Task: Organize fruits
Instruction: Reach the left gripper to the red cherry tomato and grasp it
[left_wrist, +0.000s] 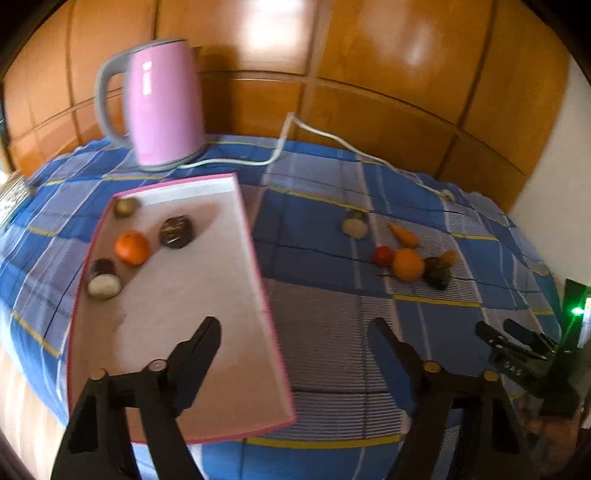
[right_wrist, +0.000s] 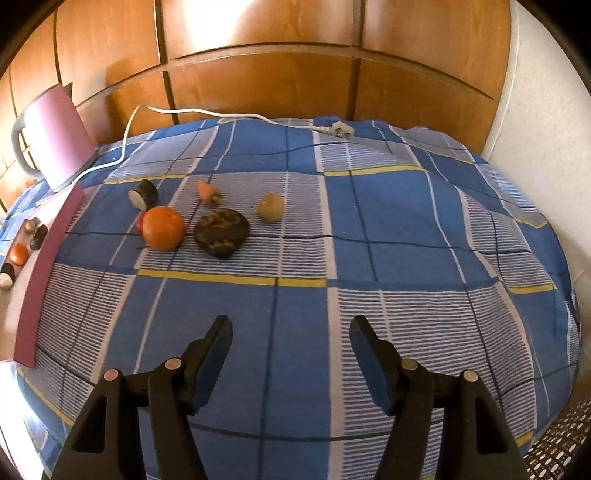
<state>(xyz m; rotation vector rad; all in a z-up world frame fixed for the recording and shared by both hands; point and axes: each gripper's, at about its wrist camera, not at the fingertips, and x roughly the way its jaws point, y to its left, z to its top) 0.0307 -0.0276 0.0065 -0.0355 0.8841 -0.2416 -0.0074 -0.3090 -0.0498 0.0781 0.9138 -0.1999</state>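
Note:
A pink-rimmed white tray (left_wrist: 207, 332) lies on the blue checked cloth and holds an orange (left_wrist: 132, 247), a dark round fruit (left_wrist: 176, 231), a small brownish fruit (left_wrist: 125, 206) and a dark cut piece (left_wrist: 103, 279). To its right on the cloth lie another orange (right_wrist: 163, 228), a dark fruit (right_wrist: 221, 232), a small carrot (right_wrist: 209, 192), a yellow-brown fruit (right_wrist: 270, 207), a dark cut piece (right_wrist: 143, 195) and a red fruit (left_wrist: 383, 255). My left gripper (left_wrist: 295, 328) stands open over the tray's near right edge, holding nothing. My right gripper (right_wrist: 291, 328) is open and holds nothing, short of the loose fruits.
A pink kettle (left_wrist: 162, 107) stands at the back left on the cloth, its white cord (right_wrist: 229, 118) trailing along the far edge to a plug (right_wrist: 341, 130). Wooden panels rise behind. The table drops off at the near edge and to the right.

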